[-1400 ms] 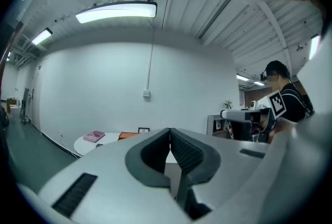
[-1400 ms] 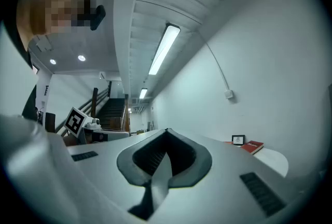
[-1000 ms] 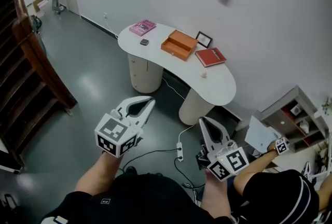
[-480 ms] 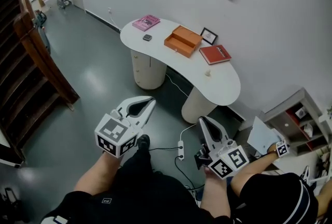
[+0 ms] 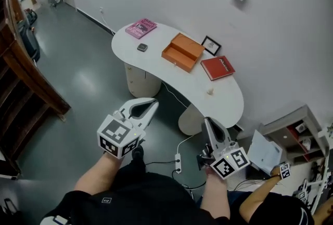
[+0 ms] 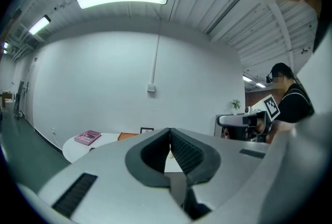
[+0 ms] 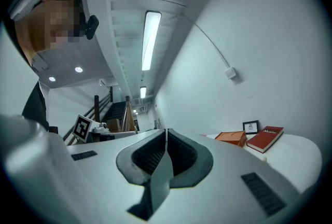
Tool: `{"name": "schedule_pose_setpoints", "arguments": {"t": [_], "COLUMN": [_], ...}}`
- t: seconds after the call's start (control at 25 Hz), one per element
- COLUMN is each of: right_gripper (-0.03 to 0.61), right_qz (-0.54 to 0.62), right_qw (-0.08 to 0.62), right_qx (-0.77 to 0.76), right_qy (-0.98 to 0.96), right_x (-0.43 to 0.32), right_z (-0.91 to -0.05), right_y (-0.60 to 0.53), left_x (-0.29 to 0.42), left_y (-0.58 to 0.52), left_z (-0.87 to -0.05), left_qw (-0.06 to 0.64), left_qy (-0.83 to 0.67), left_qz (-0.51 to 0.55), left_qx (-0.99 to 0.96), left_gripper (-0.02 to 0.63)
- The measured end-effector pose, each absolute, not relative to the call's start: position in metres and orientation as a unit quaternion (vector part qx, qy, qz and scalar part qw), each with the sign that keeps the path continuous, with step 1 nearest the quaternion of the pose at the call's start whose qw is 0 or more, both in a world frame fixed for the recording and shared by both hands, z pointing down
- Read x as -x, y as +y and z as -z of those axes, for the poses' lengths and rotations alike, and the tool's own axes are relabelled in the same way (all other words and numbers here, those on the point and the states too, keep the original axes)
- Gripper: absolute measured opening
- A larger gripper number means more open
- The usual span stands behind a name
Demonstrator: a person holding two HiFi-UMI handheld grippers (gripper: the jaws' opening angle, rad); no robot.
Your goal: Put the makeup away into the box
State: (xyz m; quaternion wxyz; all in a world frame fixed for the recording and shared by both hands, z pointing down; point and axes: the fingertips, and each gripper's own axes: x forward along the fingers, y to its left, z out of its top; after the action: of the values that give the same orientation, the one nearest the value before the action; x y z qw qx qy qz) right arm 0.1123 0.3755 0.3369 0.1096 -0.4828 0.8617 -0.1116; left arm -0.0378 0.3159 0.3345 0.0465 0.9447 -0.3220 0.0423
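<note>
Orange box (image 5: pixel 182 52) and a small dark compact (image 5: pixel 142 47), likely the makeup, lie on the far white table (image 5: pixel 229 101), while left gripper (image 5: pixel 154 102) and right gripper (image 5: pixel 207 121) hang closed and empty, well short of it: seemingly the approach, next needing jaws opened at the compact.

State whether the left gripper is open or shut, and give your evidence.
Shut. The left gripper shows its jaws meeting at the tips in its own view, with nothing held between them.

Two books (image 5: pixel 139 28) (image 5: pixel 217 67); one orange box (image 5: pixel 182 52); one framed picture (image 5: pixel 210 45); one dark compact (image 5: pixel 142 47).
</note>
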Motion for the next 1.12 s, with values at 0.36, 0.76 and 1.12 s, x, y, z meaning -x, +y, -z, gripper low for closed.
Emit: {"name": "schedule_pose_setpoints", "arguments": {"t": [0.36, 0.76, 1.12], "right_gripper": [0.037, 0.038, 0.038], "right_qz": [0.133, 0.143, 0.159], "right_qw": [0.101, 0.106, 0.106], "right_qx": [0.498, 0.526, 0.554], "right_qy": [0.851, 0.831, 0.811], "right_x": [-0.091, -0.127, -0.223], "right_z": [-0.34, -0.355, -0.392], "right_y": [0.246, 0.181, 0.095], "left_x": [0.062, 0.049, -0.022], "left_y": [0.19, 0.12, 0.027], "left_z": [-0.33, -0.354, -0.361], "left_qw": [0.049, 0.068, 0.066], "left_qy": [-0.302, -0.289, -0.285], "left_qz": [-0.048, -0.064, -0.095], "left_qx": [-0.951, -0.953, -0.951], "left_gripper": [0.014, 0.014, 0.014]}}
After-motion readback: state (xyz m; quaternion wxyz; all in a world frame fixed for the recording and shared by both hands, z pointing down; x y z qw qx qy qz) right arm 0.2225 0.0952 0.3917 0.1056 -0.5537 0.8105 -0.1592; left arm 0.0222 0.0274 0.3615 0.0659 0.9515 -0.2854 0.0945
